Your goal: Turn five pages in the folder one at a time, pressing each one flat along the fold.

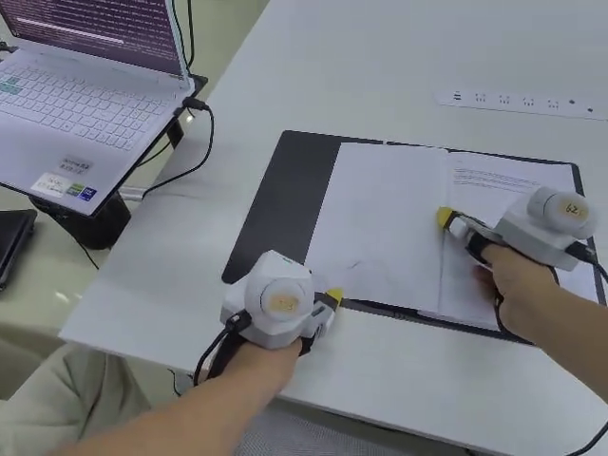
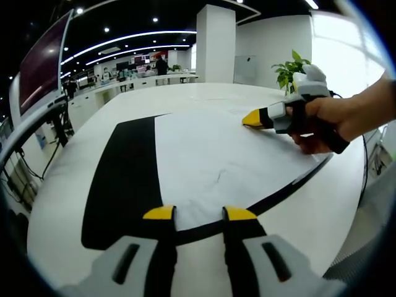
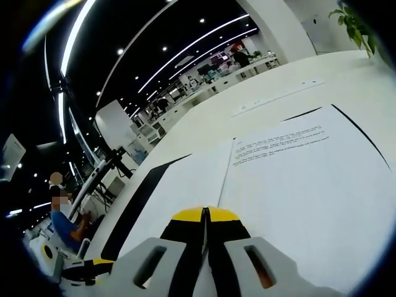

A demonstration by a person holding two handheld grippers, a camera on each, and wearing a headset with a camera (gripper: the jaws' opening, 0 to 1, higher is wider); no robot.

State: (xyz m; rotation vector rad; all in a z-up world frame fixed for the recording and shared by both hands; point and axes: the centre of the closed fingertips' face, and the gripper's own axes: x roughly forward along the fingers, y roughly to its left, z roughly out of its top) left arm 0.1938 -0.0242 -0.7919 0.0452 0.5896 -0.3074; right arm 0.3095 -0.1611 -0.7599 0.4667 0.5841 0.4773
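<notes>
The folder point(image 1: 285, 195) is laid open on the white table point(image 1: 399, 57), its black cover bared at the left with a blank turned page point(image 1: 380, 223) spread over it; a printed page point(image 1: 508, 180) lies to the right. The right gripper point(image 1: 445, 219) is set on the fold between the two pages, its jaws closed together with nothing held. In its own view the yellow tips meet right at the crease. The left gripper point(image 1: 331, 300) is held at the folder's near edge, jaws parted a little and empty (contact with the paper cannot be told). Two risks are judged from here: if the closed tips are dragged along the fold too hard, the sheet could be wrinkled or torn at the binding. If the next corner is pinched carelessly, two pages could be lifted together — and the count spoiled.
</notes>
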